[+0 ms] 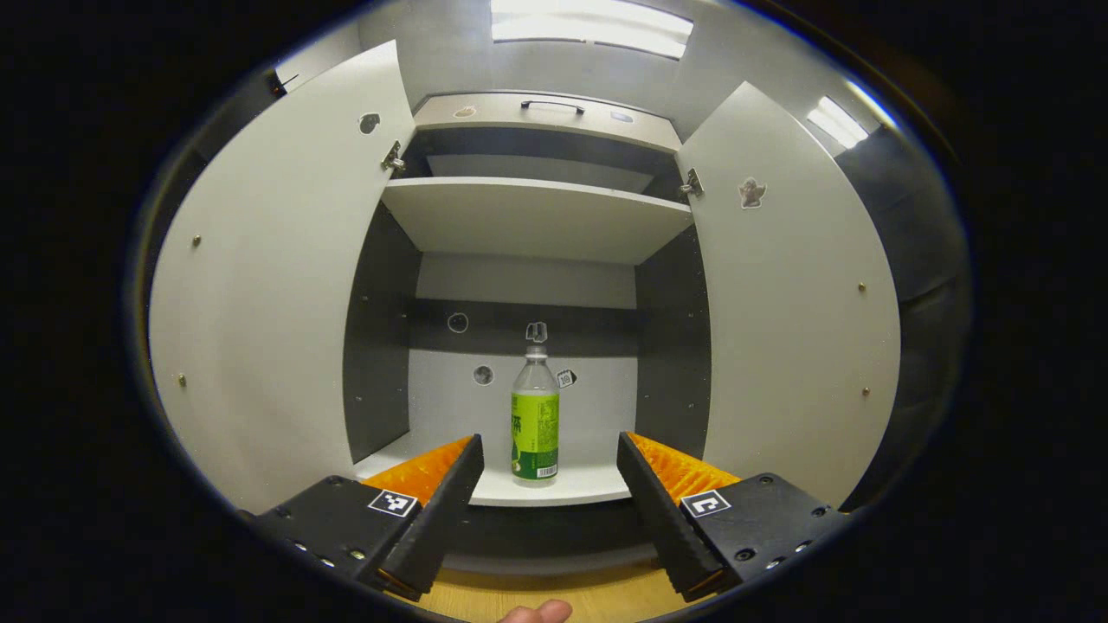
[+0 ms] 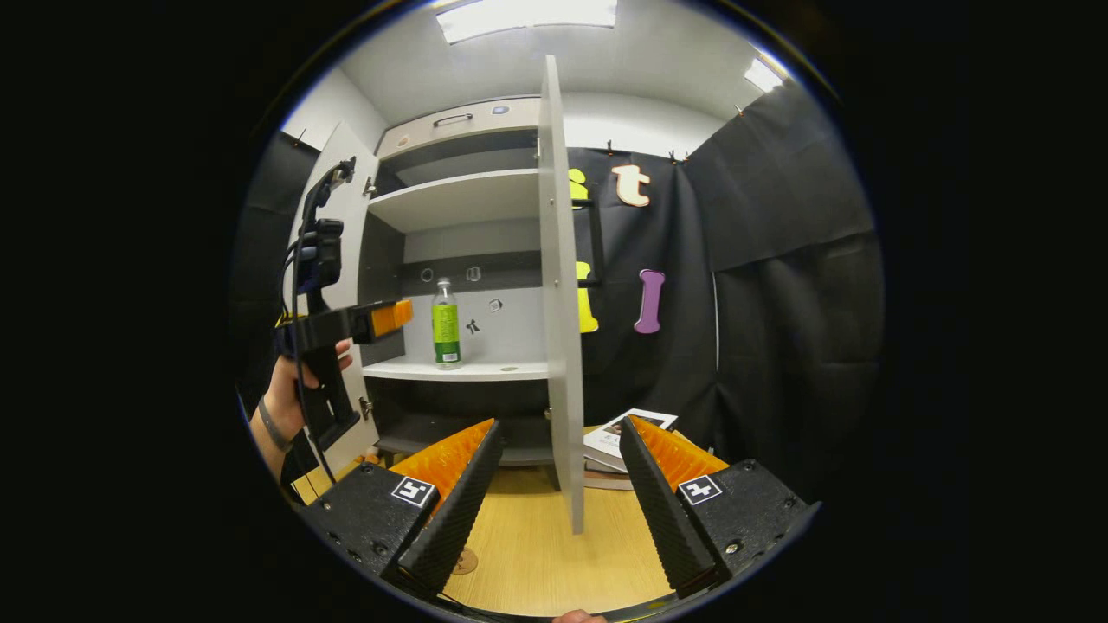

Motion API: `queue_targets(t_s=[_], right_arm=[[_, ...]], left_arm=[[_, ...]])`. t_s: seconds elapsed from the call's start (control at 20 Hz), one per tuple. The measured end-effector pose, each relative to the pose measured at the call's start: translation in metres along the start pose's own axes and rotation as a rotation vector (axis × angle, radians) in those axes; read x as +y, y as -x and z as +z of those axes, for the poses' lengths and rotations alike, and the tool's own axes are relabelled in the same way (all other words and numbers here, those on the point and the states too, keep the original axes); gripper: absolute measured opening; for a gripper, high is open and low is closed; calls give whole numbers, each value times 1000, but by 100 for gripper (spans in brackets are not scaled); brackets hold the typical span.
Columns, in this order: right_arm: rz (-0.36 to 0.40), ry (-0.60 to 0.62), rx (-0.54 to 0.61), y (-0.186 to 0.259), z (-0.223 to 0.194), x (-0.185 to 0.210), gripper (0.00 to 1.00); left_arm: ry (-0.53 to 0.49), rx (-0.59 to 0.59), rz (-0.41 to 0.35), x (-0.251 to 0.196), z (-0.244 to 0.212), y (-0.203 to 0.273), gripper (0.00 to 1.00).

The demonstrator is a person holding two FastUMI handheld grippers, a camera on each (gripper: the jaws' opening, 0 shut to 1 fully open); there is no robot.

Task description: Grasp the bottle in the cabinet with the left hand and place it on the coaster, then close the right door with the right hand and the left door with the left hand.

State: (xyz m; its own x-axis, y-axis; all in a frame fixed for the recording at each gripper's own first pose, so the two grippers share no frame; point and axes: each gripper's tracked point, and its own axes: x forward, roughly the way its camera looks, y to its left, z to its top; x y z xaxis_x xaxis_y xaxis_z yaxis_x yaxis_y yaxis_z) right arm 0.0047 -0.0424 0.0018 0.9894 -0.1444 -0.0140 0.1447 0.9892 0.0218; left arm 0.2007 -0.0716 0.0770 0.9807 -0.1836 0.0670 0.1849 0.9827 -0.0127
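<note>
A clear bottle (image 1: 535, 415) with a green label and a white cap stands upright on the cabinet's lower shelf (image 1: 597, 491). In the left gripper view my left gripper (image 1: 548, 441) is open, short of the shelf, and the bottle shows in the gap between its fingers, apart from both. The right gripper view shows the bottle (image 2: 446, 324) too, with the left gripper (image 2: 394, 317) held level just to its left by a hand (image 2: 286, 398). My right gripper (image 2: 560, 424) is open over the table, empty, facing the edge of the open right door (image 2: 561, 346). A round coaster (image 2: 465, 561) peeks out beside its left finger.
Both cabinet doors stand wide open: the left door (image 1: 268, 329) and the right door (image 1: 796, 329). An upper shelf (image 1: 537, 216) is bare. A stack of booklets (image 2: 623, 441) lies on the wooden table (image 2: 537, 545) right of the right door. Black cloth hangs behind.
</note>
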Motion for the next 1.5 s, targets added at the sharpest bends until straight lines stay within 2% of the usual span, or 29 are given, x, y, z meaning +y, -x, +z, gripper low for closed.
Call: queue_targets(t_s=[0.2, 0.45, 1.05, 1.15, 1.25, 1.3, 1.5], right_arm=[[-25, -13, 3, -2, 2, -6, 84], [-83, -7, 10, -5, -1, -26, 84], [-178, -17, 38, -17, -8, -55, 84], [-183, -19, 46, -18, -9, -58, 84], [-184, -22, 47, -19, -10, -58, 84], [-182, -22, 50, -19, -10, -57, 84], [-171, -18, 53, -21, -12, -55, 84]], left_arm=[[9, -18, -40, -3, -1, -52, 95], [-42, 42, 17, 27, -37, -117, 94], [-48, 114, 46, 38, -72, -197, 94], [-42, 122, 30, 36, -75, -203, 95], [-54, 111, 53, 41, -73, -209, 93], [-61, 102, 61, 43, -71, -210, 83], [-27, 104, 43, 43, -70, -211, 74]])
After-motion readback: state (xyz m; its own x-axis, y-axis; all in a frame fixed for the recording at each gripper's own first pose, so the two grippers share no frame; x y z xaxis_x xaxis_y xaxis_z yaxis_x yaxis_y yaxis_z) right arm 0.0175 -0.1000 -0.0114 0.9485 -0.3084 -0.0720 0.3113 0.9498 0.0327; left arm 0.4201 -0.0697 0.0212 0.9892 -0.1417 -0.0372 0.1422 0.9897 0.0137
